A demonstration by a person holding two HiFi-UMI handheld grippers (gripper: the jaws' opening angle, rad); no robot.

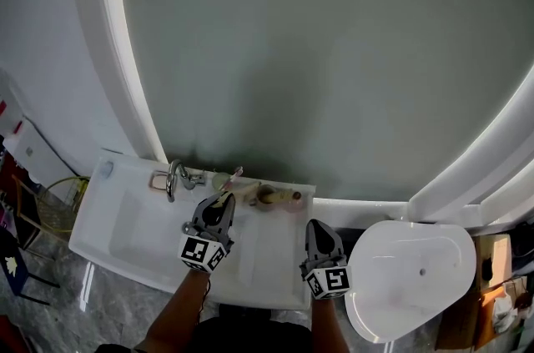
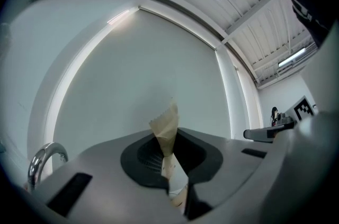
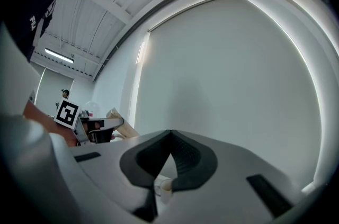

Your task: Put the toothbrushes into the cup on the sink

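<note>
In the head view my left gripper (image 1: pixel 219 208) hovers over the white sink (image 1: pixel 117 234), just in front of a small clear cup (image 1: pixel 219 181) by the back rim. A pink-tipped toothbrush (image 1: pixel 236 173) leans out of the cup. My left gripper (image 2: pixel 168 157) is shut on a toothbrush in a beige paper wrapper (image 2: pixel 166 130), which sticks up past the jaws. More beige items (image 1: pixel 277 195) lie on the rim right of the cup; I cannot tell what they are. My right gripper (image 1: pixel 319 239) is shut and holds nothing (image 3: pixel 169 157); it hangs at the sink's right end.
A chrome faucet (image 1: pixel 173 179) stands at the back of the basin, left of the cup, and shows in the left gripper view (image 2: pixel 45 159). A white toilet lid (image 1: pixel 409 276) lies right of the sink. A large round mirror (image 1: pixel 334 51) fills the wall behind.
</note>
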